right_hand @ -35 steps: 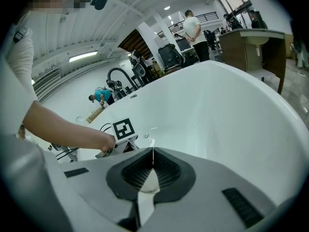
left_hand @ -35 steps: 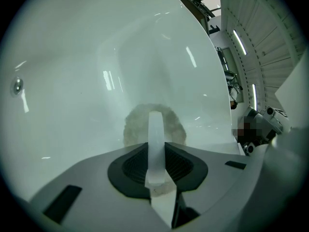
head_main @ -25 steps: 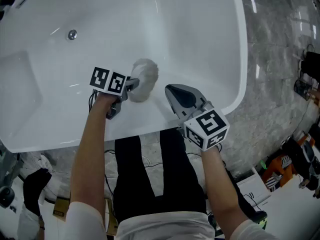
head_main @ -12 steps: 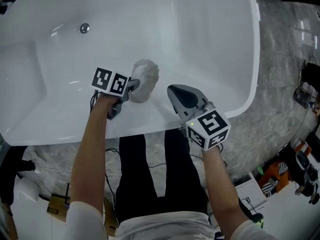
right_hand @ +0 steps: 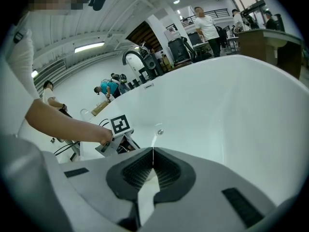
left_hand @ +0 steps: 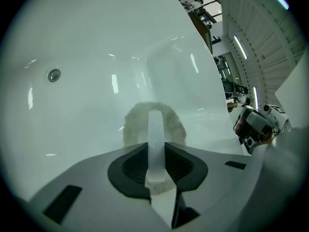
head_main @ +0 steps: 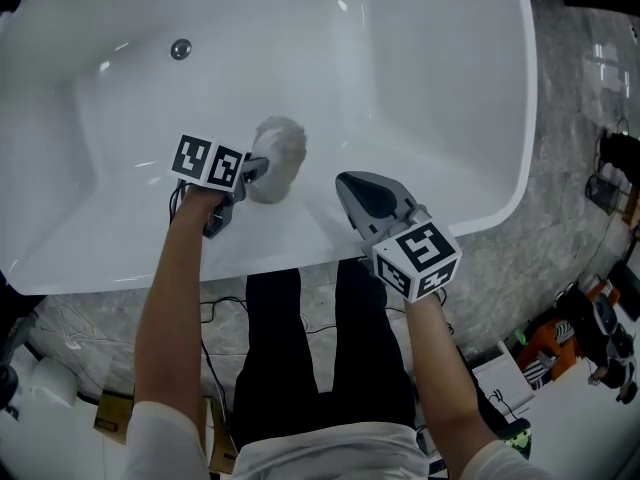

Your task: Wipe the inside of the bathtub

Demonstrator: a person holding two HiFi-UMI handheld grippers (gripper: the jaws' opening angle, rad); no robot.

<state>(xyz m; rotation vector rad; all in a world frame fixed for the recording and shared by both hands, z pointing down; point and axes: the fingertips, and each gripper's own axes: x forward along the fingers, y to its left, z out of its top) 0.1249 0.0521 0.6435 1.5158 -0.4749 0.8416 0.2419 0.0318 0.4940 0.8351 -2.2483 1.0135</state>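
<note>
The white bathtub (head_main: 430, 78) fills the upper head view, with its drain (head_main: 181, 49) at the far left. A round, fluffy off-white scrubbing pad (head_main: 275, 158) presses on the tub's near inner wall. My left gripper (head_main: 256, 171) is shut on the pad's pale handle strip (left_hand: 155, 139), and the pad (left_hand: 136, 123) spreads beyond the jaws. The drain (left_hand: 54, 74) shows at the left. My right gripper (head_main: 347, 181) hovers over the near rim to the pad's right, shut and holding nothing. Its own view shows its jaws (right_hand: 153, 152) together, with the left gripper's marker cube (right_hand: 120, 125) across the tub.
A grey marble floor (head_main: 585, 128) surrounds the tub. Cables and an orange object (head_main: 572, 334) lie at the lower right, a cardboard box (head_main: 115, 418) at the lower left. A person's legs stand against the near rim. People (right_hand: 205, 25) stand far behind the tub.
The left gripper has slid the pad leftward along the near wall, toward the drain end. The right gripper has stayed near the rim.
</note>
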